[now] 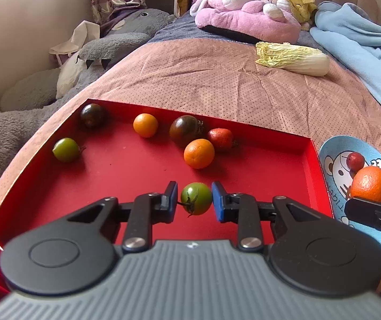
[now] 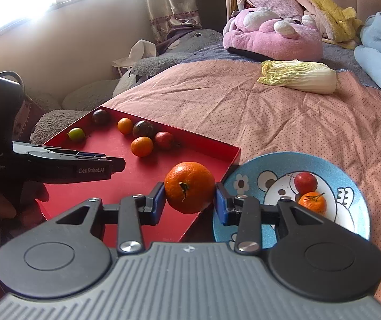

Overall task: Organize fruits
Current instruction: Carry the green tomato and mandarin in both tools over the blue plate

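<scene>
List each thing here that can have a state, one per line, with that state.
Left gripper: fingers around a green tomato, small gaps either side.
Right gripper: shut on a large mandarin, held over the tray's edge.
Red tray: holds six loose fruits besides the green tomato.
Blue plate: holds a small mandarin and a red fruit.

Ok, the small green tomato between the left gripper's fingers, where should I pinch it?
Pinch the small green tomato across its round middle, left gripper coming straight forward as it is now. Its stem points back toward the camera, so both blue pads meet smooth skin on its sides. It sits low in the red tray, so stay level.
</scene>
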Demonstrator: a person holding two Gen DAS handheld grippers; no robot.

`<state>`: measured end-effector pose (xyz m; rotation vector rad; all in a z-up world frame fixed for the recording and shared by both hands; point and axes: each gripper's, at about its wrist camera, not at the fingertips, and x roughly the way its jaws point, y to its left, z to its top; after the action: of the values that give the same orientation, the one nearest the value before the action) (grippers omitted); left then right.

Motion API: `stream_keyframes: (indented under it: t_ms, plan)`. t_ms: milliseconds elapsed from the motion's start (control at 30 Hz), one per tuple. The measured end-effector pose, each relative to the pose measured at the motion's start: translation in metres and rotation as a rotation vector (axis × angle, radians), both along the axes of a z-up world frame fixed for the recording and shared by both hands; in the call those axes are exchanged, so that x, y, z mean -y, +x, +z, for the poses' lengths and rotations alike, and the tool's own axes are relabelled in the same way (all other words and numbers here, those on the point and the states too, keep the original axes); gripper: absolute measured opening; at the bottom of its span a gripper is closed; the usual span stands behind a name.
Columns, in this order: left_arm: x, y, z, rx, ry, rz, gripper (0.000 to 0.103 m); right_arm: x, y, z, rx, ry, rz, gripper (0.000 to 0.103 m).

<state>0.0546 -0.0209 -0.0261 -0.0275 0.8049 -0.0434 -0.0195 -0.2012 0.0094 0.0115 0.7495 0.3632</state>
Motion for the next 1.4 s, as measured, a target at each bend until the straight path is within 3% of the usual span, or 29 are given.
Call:
stream_keyframes:
  t_ms: [1067,1400]
  plan:
    - [0.098,-0.003,0.022,0.036,-0.018,-0.237,0.031,0.098,-0.027,-0.021,-0.037,-0.033,-0.185,0.045]
    - [0.14,0.0,0.002,-0.029,-0.03,-0.313,0.032,0.112,-0.031,-0.027,-0.052,-0.042,-0.201,0.045]
